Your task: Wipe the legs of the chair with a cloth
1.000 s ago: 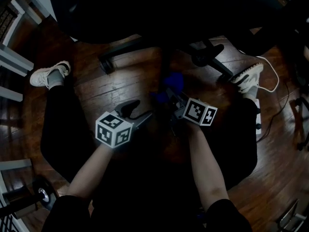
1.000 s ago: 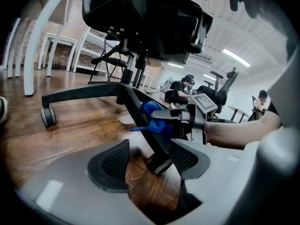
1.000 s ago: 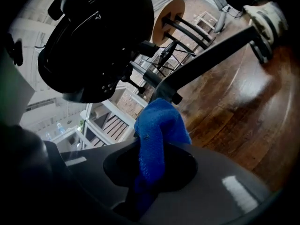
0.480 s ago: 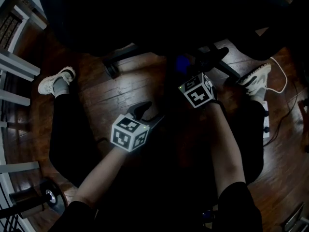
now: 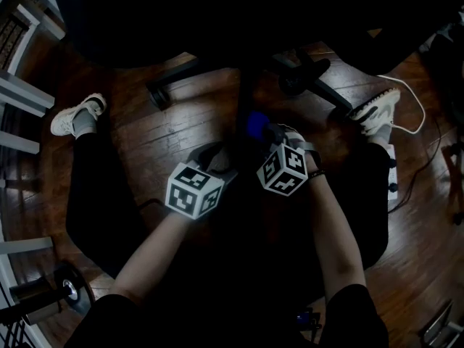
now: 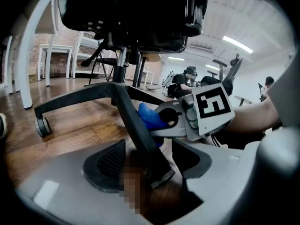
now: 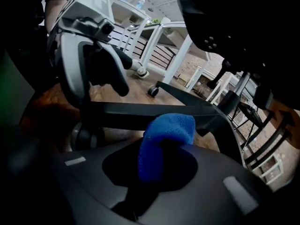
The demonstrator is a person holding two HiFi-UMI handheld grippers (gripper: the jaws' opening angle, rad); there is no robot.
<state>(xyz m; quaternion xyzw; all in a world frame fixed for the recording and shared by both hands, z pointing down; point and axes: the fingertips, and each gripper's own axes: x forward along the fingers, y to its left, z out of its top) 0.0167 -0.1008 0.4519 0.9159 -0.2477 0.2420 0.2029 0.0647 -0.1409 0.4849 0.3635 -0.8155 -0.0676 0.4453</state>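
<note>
The left tool (image 6: 152,167) has just been opening wide, with the black chair leg (image 6: 131,111) between its sides, not pinched. Bare wood floor (image 5: 159,129) lies beside the leg. The right tool (image 7: 152,170) holds the blue cloth (image 7: 164,135) against that leg.

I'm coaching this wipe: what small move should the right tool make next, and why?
Probably slide the blue cloth along the chair leg toward its caster. The right tool is clamped on the cloth, which sits at the side of the leg partway along, with bare leg running on to the caster.
</note>
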